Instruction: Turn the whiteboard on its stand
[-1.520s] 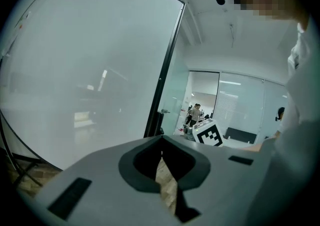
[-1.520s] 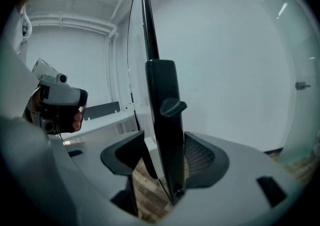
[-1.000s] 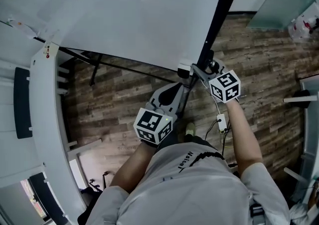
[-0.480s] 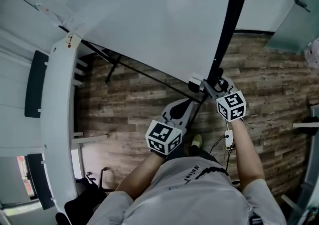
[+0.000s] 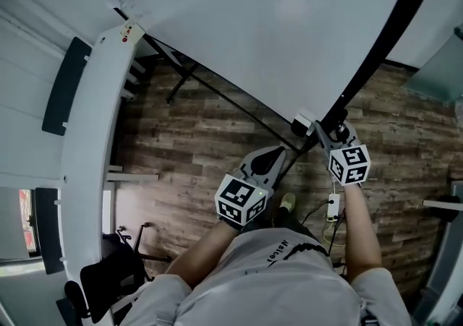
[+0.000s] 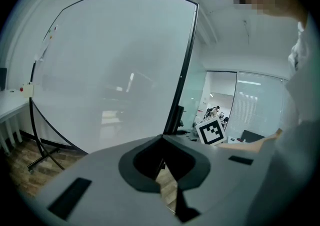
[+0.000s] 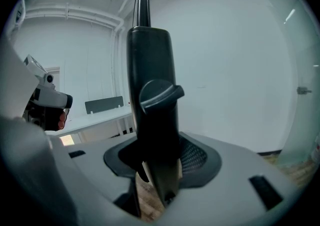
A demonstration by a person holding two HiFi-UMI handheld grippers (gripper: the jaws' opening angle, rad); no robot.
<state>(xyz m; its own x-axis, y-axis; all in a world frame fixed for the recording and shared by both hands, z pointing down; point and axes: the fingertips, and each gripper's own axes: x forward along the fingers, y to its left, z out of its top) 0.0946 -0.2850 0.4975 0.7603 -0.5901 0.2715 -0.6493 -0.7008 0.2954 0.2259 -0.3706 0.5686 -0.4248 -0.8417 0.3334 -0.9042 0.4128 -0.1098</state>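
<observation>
The right gripper [image 5: 327,131], whose jaws have just been closing, clamps the black post [image 7: 152,94] along the right edge of the whiteboard [image 5: 275,35], while the left gripper [image 6: 162,145] sits near the board's lower corner, jaws together and empty.

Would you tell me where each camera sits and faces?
Head view: on the head, steeply down at whiteboard and floor; left gripper, right gripper, forearms show.
Left gripper view: on that gripper, facing the whiteboard; shut jaws show.
Right gripper view: on that gripper, facing the black post between its jaws.
Shared: head and left gripper views show whiteboard, right gripper.
</observation>
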